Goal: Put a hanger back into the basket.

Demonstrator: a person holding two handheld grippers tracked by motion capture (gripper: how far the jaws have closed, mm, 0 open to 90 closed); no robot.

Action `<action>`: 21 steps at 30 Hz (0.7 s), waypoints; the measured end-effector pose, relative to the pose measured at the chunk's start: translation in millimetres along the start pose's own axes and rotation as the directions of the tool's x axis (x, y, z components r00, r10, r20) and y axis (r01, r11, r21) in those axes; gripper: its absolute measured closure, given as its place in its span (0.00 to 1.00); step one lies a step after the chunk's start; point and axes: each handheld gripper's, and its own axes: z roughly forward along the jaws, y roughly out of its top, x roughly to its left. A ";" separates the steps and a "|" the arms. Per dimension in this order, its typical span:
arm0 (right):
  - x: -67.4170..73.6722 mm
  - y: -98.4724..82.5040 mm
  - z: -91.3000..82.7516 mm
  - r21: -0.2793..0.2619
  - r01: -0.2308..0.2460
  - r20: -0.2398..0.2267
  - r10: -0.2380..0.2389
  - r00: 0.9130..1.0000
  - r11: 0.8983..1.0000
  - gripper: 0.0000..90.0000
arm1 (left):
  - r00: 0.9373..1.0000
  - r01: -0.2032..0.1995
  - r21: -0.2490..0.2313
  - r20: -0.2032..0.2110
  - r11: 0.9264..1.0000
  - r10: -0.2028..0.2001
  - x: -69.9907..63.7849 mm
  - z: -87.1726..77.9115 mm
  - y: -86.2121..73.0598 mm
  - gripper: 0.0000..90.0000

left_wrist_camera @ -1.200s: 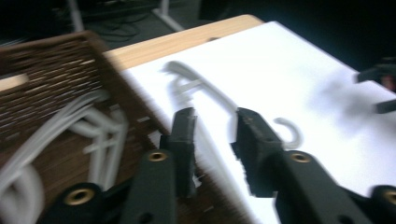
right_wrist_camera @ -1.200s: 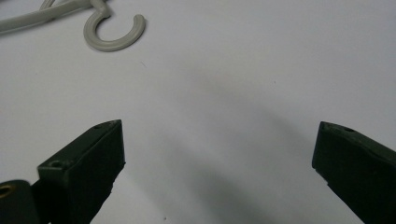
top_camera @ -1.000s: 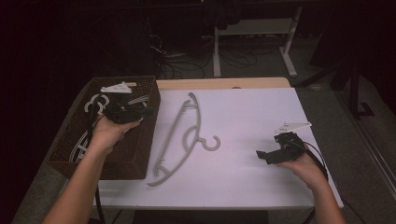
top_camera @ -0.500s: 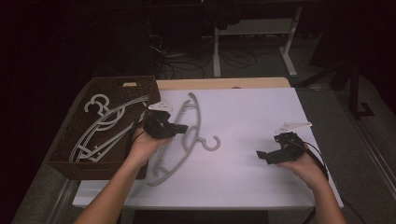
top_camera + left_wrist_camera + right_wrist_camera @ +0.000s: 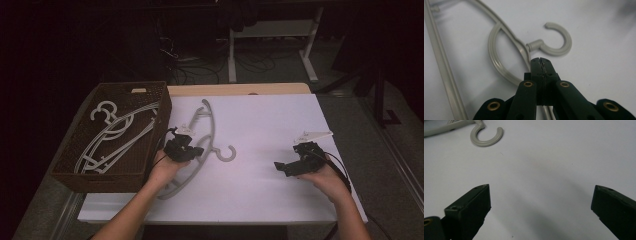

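**Left gripper down on the table hanger**

Since a second ago, the left gripper [image 5: 186,148] has swung out of the dark woven basket [image 5: 150,160] and dropped onto the pale grey plastic hanger [image 5: 209,131] lying on the white table [image 5: 270,190]. Its jaws are clenched, tips just below the hook's neck; whether they pinch the wire is unclear. The right gripper [image 5: 287,166] rests well apart, jaws spread, empty. Judged best: confirm the grip near the neck, lift level, then clear the basket wall.
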 end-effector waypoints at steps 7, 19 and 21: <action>0.0 0.0 0.6 0.002 0.002 -0.001 -0.002 1.000 1.000 0.03 | 1.000 0.006 0.048 -0.007 0.999 -0.005 -3.7 7.1 -14.6 1.00; 0.1 0.0 1.1 0.006 0.003 0.002 -0.003 1.000 1.000 0.03 | 1.000 0.022 0.051 0.012 0.998 -0.022 -5.0 8.6 -16.9 1.00; -0.1 0.1 1.2 0.006 0.002 0.003 -0.002 1.000 1.000 0.03 | 1.000 0.015 0.051 0.022 0.999 -0.016 -8.8 12.5 -13.9 1.00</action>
